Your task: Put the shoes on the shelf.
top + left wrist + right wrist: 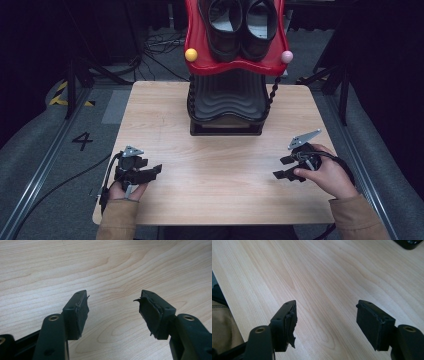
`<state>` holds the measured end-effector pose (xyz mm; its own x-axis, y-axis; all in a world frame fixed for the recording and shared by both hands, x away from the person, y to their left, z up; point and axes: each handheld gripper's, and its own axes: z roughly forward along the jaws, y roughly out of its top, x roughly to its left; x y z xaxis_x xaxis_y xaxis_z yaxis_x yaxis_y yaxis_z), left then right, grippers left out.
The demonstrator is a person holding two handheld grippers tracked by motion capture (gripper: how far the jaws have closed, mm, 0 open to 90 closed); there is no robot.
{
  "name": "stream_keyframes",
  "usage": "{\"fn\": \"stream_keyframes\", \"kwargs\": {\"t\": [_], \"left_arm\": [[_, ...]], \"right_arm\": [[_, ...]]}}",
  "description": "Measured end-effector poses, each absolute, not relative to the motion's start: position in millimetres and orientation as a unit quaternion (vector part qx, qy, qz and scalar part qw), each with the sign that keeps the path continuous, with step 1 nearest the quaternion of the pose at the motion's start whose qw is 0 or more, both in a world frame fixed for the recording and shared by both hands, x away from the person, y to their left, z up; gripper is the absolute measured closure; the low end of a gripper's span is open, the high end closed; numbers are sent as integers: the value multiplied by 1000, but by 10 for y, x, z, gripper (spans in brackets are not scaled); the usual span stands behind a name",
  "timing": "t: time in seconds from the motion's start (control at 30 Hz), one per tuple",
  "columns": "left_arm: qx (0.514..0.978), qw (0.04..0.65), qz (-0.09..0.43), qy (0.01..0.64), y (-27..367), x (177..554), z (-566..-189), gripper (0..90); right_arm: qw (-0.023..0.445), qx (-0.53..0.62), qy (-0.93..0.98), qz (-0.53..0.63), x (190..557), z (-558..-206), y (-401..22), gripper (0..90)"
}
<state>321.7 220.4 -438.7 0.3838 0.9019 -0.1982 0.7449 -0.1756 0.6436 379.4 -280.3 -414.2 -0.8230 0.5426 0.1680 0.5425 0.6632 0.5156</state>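
A pair of black shoes (pixel 241 22) sits on the red top shelf (pixel 200 55) of a small shoe rack at the table's far middle. My left gripper (pixel 156 170) rests low over the wooden table (pixel 215 165) at the near left, open, nothing between its jaws. In the left gripper view the left gripper (pixel 113 307) stands wide apart over bare wood. My right gripper (pixel 281 167) is at the near right, held by a hand, open and empty. In the right gripper view the right gripper (pixel 325 315) frames bare table.
The rack has a black ribbed lower shelf (pixel 227 97), a yellow ball (pixel 191 54) and a pink ball (pixel 286 56) at the red shelf's corners. Cables trail from both grippers. A dark corner (pixel 409 243) of the rack base shows far off. Grey floor surrounds the table.
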Motion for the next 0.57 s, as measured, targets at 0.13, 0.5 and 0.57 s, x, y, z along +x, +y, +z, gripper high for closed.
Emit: {"fn": "stream_keyframes", "kwargs": {"t": [0.13, 0.5, 0.57], "left_arm": [[762, 343, 112, 538, 2196, 3228, -4397, 404], [766, 347, 112, 530, 2191, 3233, -4393, 404], [765, 346, 113, 531, 2189, 3235, -4394, 404]], "right_arm": [[-11, 296, 912, 284, 3829, -4244, -2833, 337], [-23, 291, 914, 283, 3862, -4384, -2908, 339], [-21, 289, 914, 284, 3862, -4381, -2911, 339]]}}
